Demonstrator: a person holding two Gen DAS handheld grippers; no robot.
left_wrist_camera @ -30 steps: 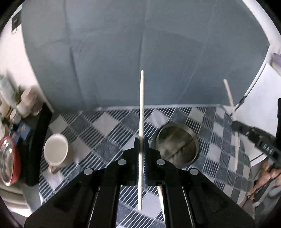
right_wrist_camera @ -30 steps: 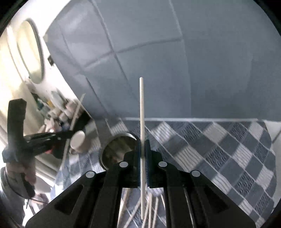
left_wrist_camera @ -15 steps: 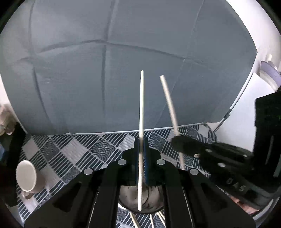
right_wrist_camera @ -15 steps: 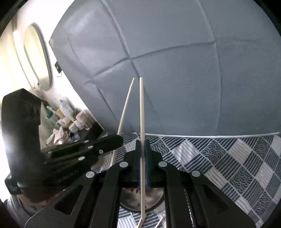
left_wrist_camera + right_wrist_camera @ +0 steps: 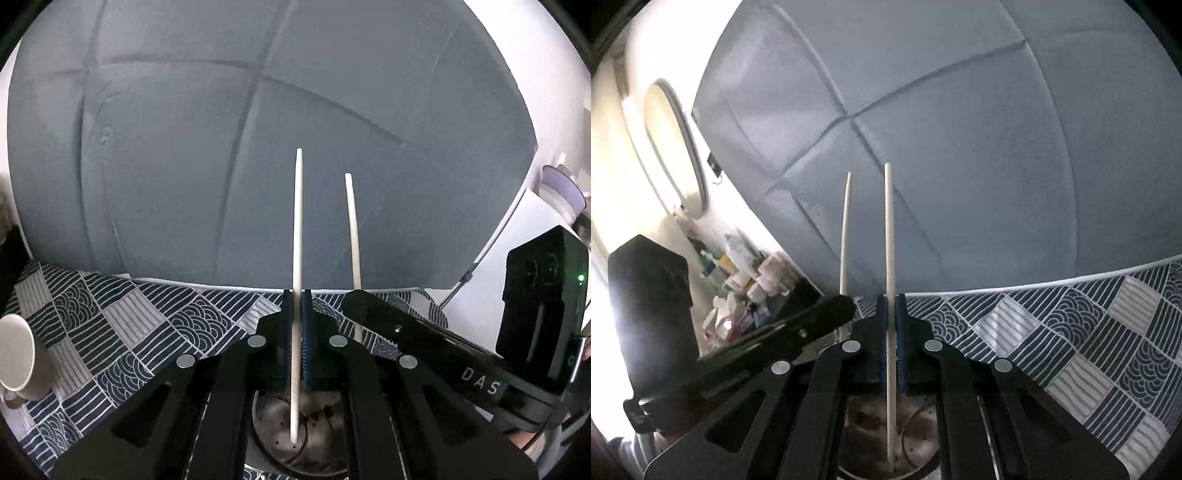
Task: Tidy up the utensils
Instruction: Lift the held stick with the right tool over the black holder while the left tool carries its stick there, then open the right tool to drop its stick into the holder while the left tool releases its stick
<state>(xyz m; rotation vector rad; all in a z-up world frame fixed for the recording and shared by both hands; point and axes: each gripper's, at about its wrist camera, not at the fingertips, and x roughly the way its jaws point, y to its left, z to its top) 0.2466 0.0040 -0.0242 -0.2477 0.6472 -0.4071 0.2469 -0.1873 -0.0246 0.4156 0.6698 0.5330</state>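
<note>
1. The left gripper [image 5: 295, 306] is clamped on an upright pale chopstick [image 5: 297, 229], whose lower end hangs over the perforated metal utensil holder [image 5: 321, 435] at 6 o'clock.
2. The right gripper [image 5: 891, 310] pinches a second chopstick [image 5: 889, 236] the same way (its partner stands at 11 o'clock).
3. A white mug [image 5: 16, 356] sits at 9 o'clock on the patterned tablecloth [image 5: 122, 325].
</note>
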